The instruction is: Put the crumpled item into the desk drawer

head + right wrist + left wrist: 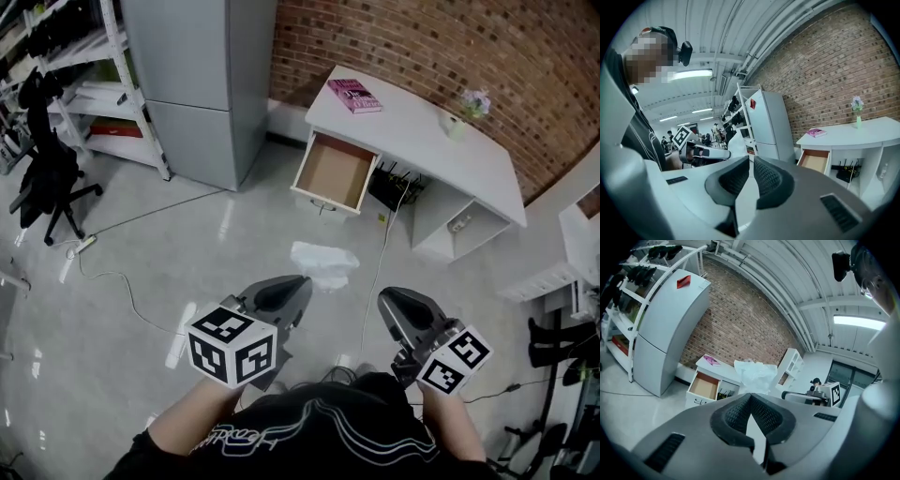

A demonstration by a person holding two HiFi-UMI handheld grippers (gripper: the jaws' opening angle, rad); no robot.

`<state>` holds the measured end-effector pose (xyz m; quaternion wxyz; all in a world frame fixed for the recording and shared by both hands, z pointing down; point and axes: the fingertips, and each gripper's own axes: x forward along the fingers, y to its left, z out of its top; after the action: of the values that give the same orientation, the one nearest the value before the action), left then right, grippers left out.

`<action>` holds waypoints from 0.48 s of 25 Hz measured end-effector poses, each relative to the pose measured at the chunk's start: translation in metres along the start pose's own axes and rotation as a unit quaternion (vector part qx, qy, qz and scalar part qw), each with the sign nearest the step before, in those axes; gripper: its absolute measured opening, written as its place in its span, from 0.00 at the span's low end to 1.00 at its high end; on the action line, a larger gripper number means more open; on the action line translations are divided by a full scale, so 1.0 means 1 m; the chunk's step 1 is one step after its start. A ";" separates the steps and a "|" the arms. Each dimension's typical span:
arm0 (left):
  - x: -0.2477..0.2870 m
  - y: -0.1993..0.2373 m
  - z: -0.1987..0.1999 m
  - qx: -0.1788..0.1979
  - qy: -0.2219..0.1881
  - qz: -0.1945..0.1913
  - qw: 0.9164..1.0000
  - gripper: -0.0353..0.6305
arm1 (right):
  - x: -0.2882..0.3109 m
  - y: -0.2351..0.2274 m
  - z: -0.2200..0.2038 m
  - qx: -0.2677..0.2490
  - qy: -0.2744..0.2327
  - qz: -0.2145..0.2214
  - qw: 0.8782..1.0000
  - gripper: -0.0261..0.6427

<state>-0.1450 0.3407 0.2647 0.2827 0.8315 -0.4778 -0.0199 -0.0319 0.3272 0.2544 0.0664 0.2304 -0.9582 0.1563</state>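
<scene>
A crumpled white item hangs over the floor, pinched at the tip of my left gripper. In the left gripper view the item bulges up just beyond the closed jaws of that gripper. My right gripper hovers beside it, to the right, shut with nothing between its pads. The white desk stands ahead against the brick wall. Its drawer is pulled out, showing a bare brown bottom, and it also shows in the right gripper view.
A pink book and a small vase with flowers sit on the desk. A grey fridge stands left of the desk, with shelving and a black office chair further left. Cables run across the glossy floor.
</scene>
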 end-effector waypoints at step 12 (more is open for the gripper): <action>0.023 0.047 -0.005 -0.006 0.018 0.008 1.000 0.08 | 0.050 -0.024 -0.008 0.009 0.006 0.018 1.000 0.12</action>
<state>-0.1682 0.3067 0.2975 0.2967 0.8262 -0.4789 -0.0055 -0.0648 0.2887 0.2781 0.0671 0.2132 -0.9602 0.1678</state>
